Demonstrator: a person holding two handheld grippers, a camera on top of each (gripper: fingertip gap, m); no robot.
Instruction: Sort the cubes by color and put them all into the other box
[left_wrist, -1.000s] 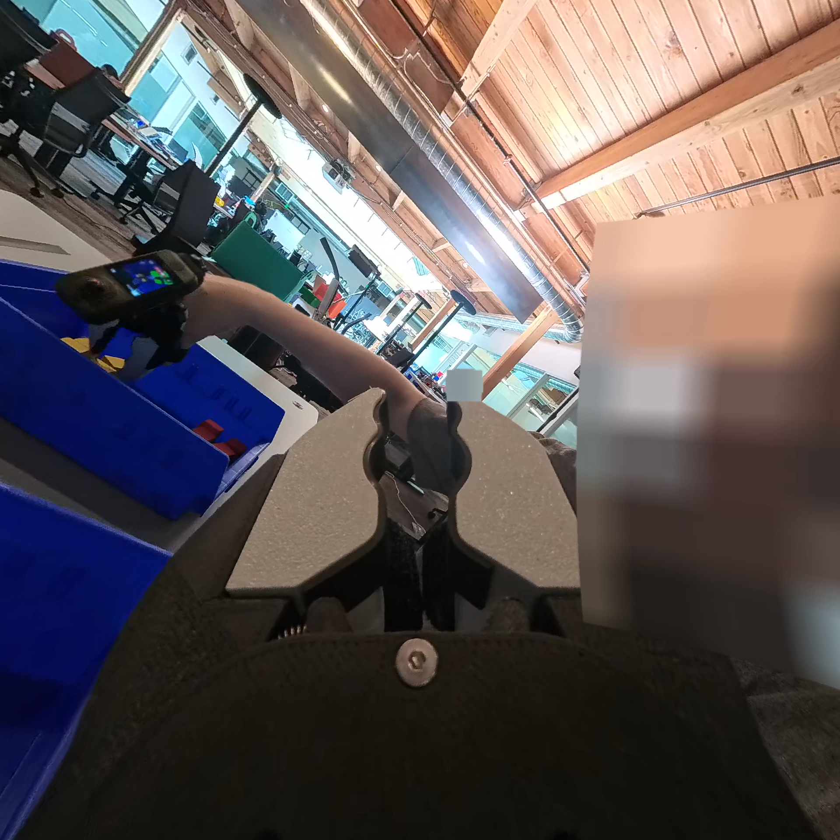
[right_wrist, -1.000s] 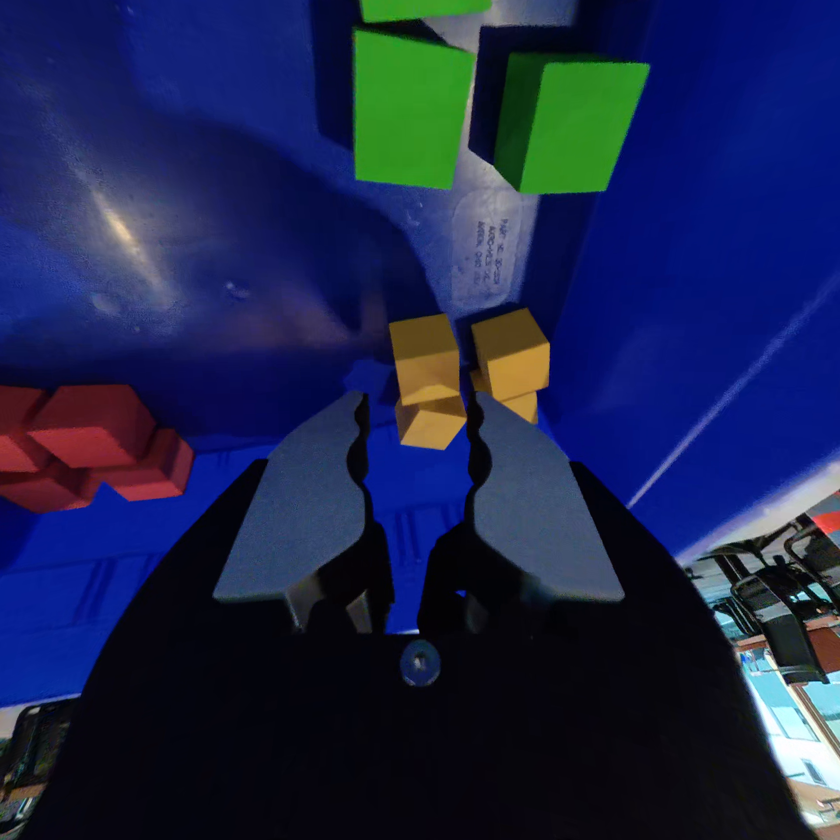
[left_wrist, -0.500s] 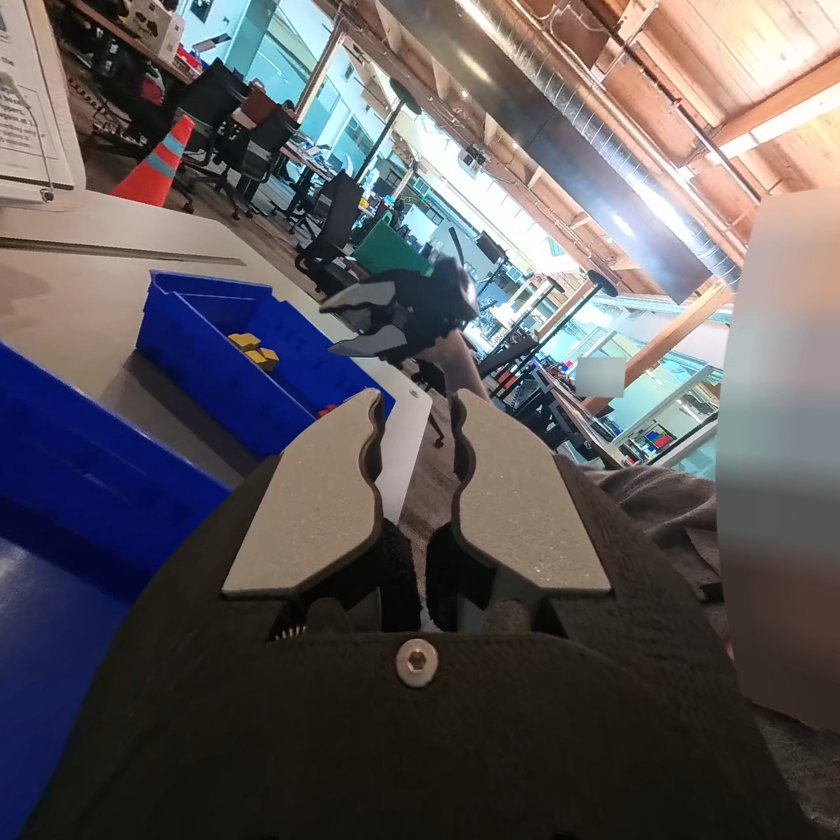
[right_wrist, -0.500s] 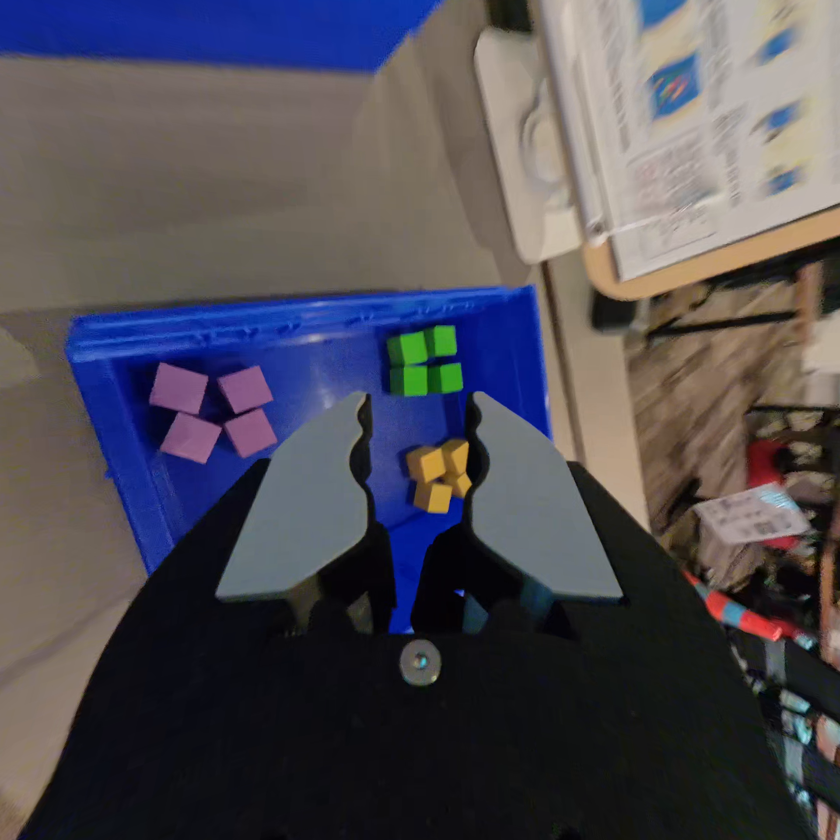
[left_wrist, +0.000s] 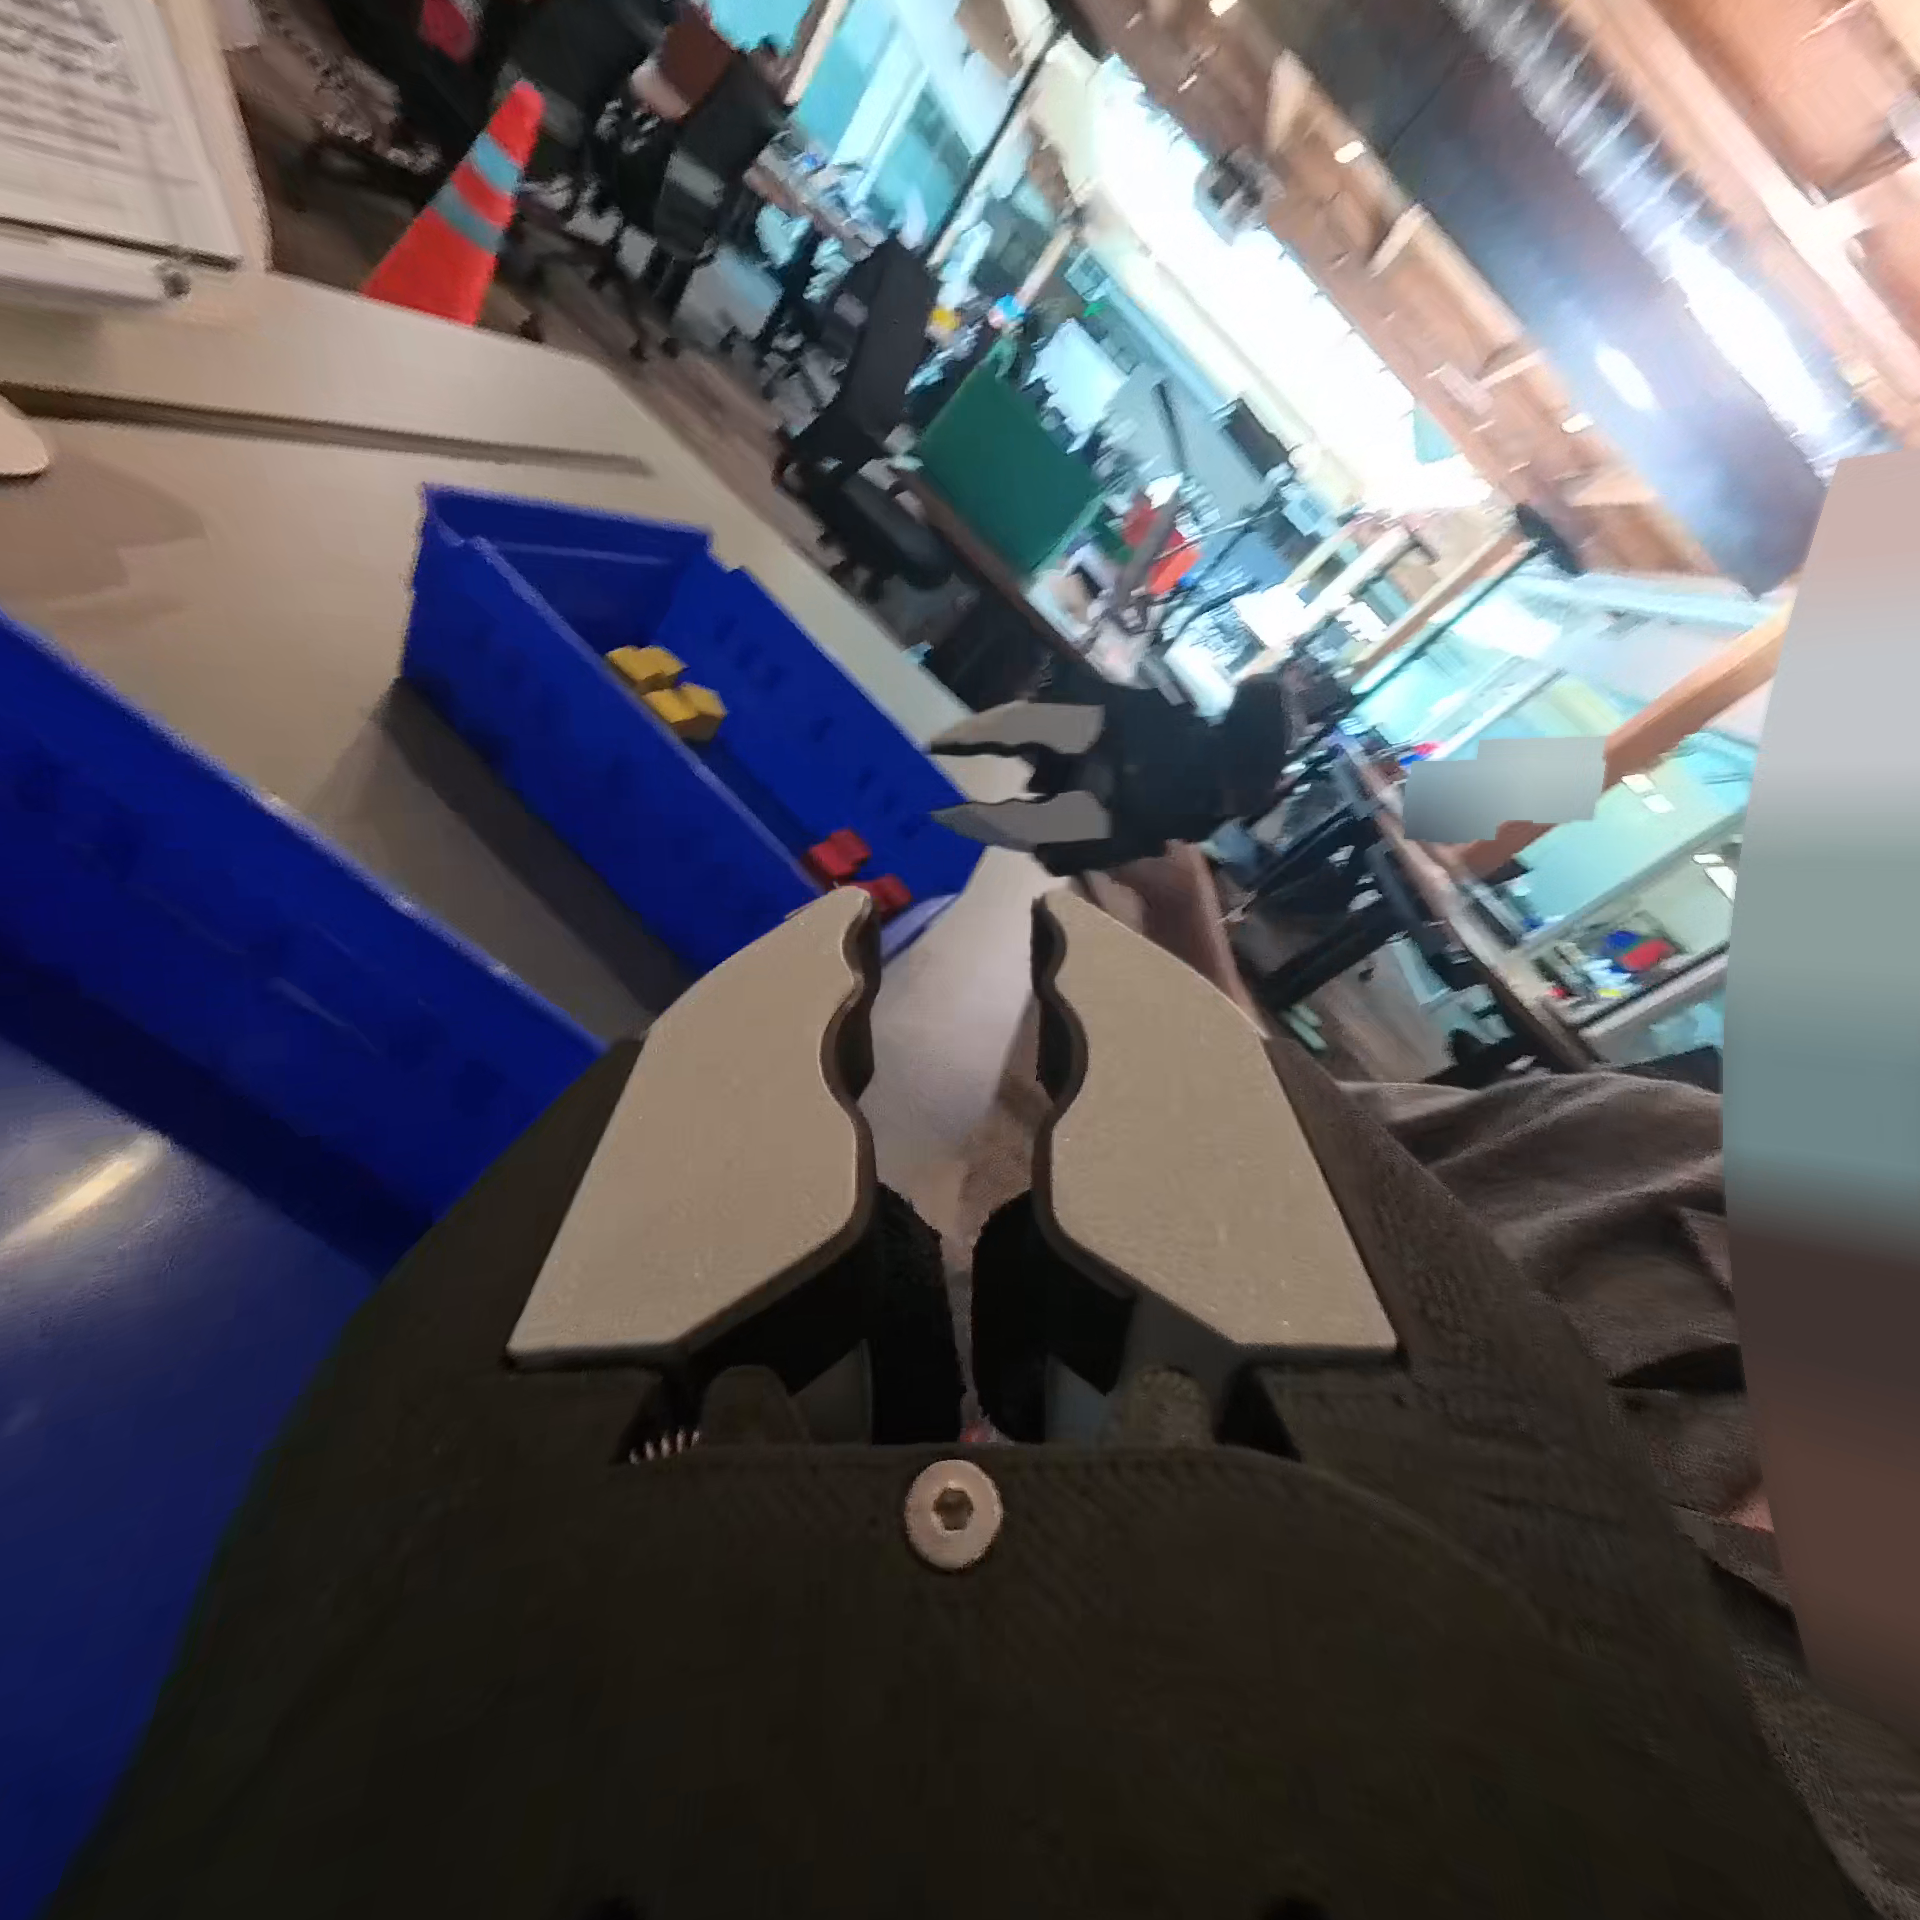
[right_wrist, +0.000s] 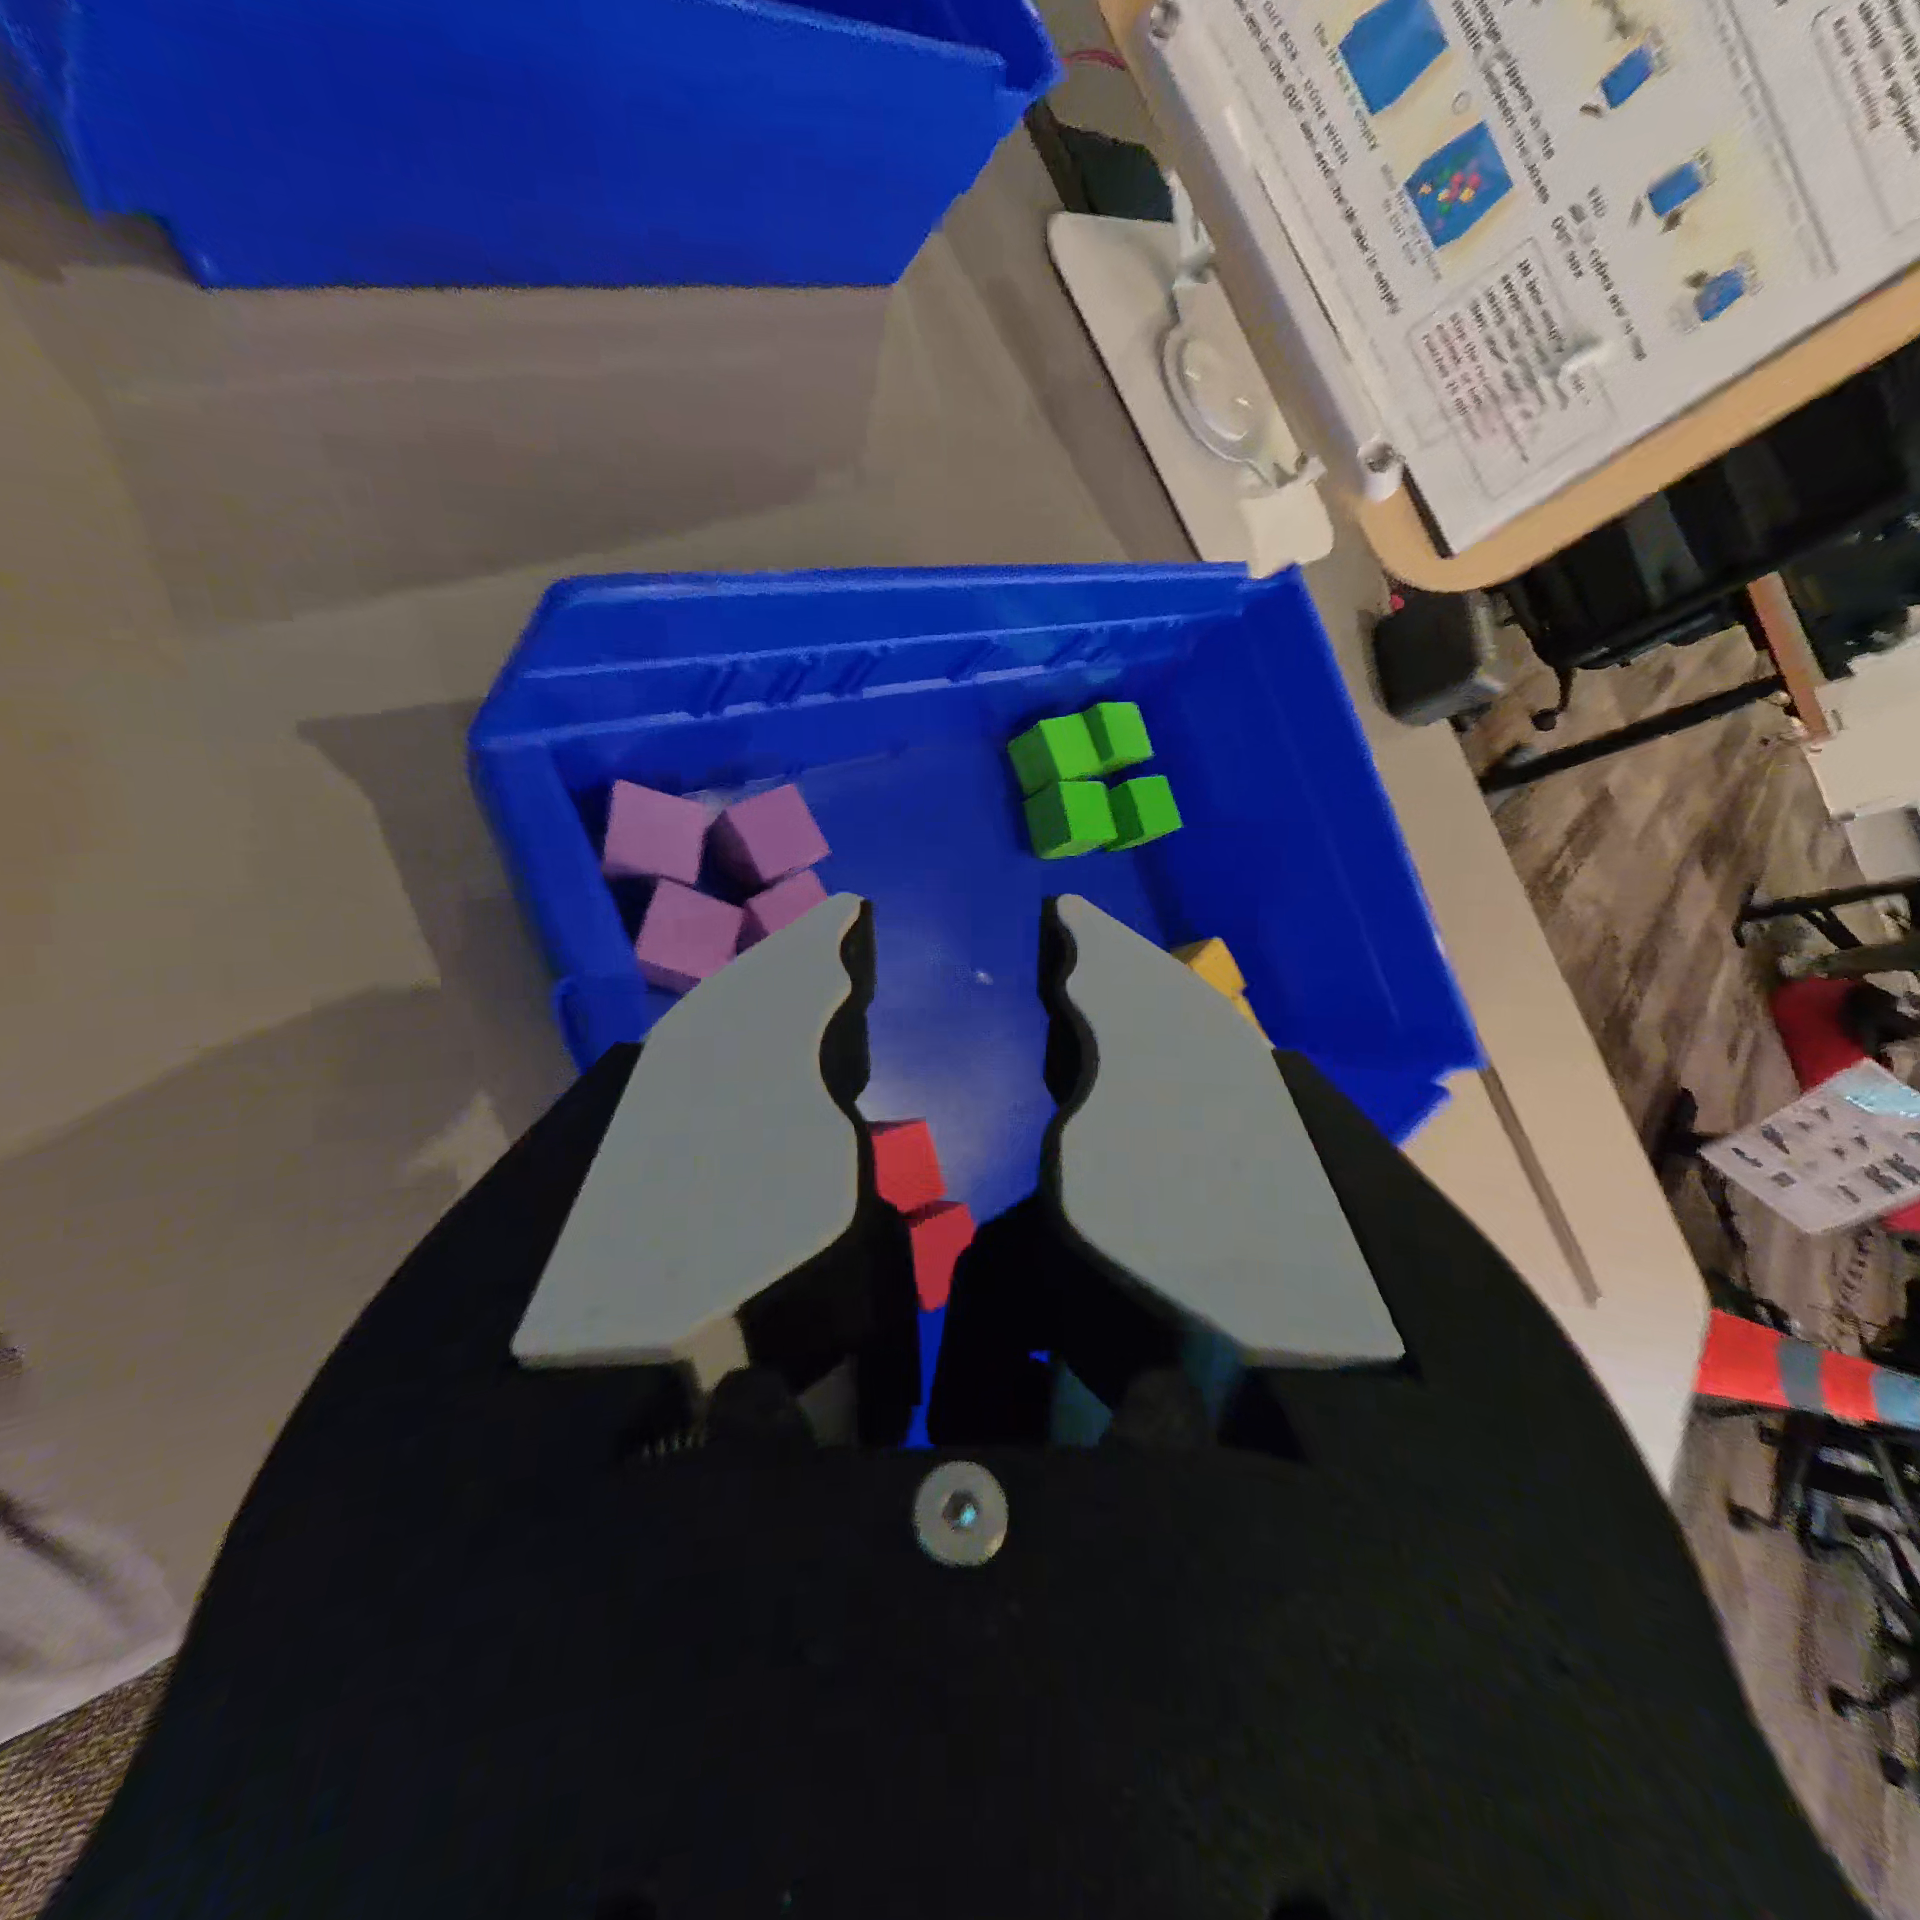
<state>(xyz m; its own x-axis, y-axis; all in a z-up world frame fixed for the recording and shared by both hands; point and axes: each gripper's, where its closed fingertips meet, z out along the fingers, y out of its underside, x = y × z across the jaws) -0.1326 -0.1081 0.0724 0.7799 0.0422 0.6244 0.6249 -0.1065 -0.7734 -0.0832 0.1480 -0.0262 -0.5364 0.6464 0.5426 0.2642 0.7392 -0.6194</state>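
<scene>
My right gripper (right_wrist: 951, 914) is open and empty, held well above a small blue bin (right_wrist: 894, 665). The bin holds purple cubes (right_wrist: 707, 883) at its left, green cubes (right_wrist: 1091, 779) at its right, red cubes (right_wrist: 914, 1184) seen between my fingers, and yellow cubes (right_wrist: 1210, 966) partly hidden by the right finger. My left gripper (left_wrist: 951, 914) is open and empty, pointing across the table edge. In the left wrist view the same bin (left_wrist: 582, 707) lies ahead with yellow cubes (left_wrist: 665, 686) and red cubes (left_wrist: 852, 868). The right gripper (left_wrist: 997, 779) hangs above that bin's near end.
A larger blue bin (right_wrist: 499, 156) stands beyond the small one and fills the left of the left wrist view (left_wrist: 208, 935). A printed sheet on a clipboard stand (right_wrist: 1558, 208) is at the table's right. An orange cone (left_wrist: 468, 208), chairs and desks lie beyond the grey table (right_wrist: 260, 520).
My right gripper has risen out of the small bin, from close over the yellow cubes to high above it. My left gripper has swung down from the ceiling towards the table and bins.
</scene>
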